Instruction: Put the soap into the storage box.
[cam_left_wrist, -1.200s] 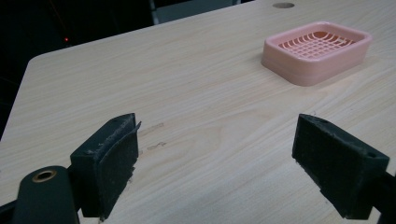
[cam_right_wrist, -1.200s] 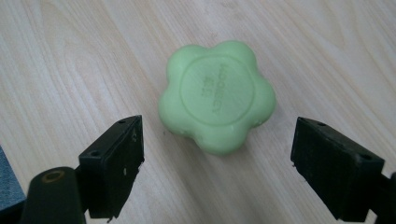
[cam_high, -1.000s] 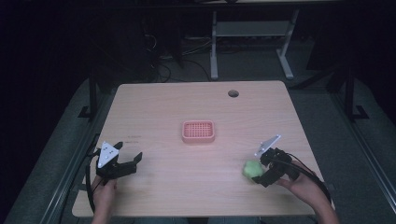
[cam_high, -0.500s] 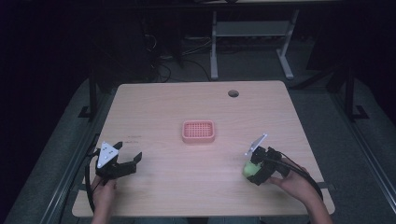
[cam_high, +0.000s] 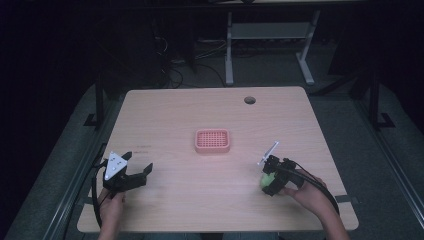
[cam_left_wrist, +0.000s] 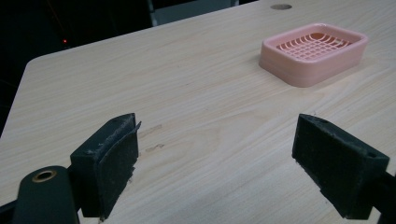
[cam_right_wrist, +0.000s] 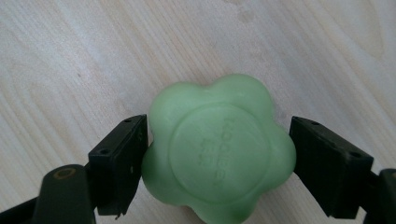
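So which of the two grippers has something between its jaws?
The right gripper: its jaws flank the green flower-shaped soap. The left gripper stands open over bare table.

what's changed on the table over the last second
The right tongs swung over the green soap and came down around it; their jaws now flank it, the left one touching, the right one at its edge, so a firm grip can't be confirmed. The soap hardly shifted. The left tongs stayed open and in place, and the pink soap dish did not move.

Black grippers (cam_high: 135, 173) with blocky fingers (cam_left_wrist: 108, 163), grey plates, black cables.
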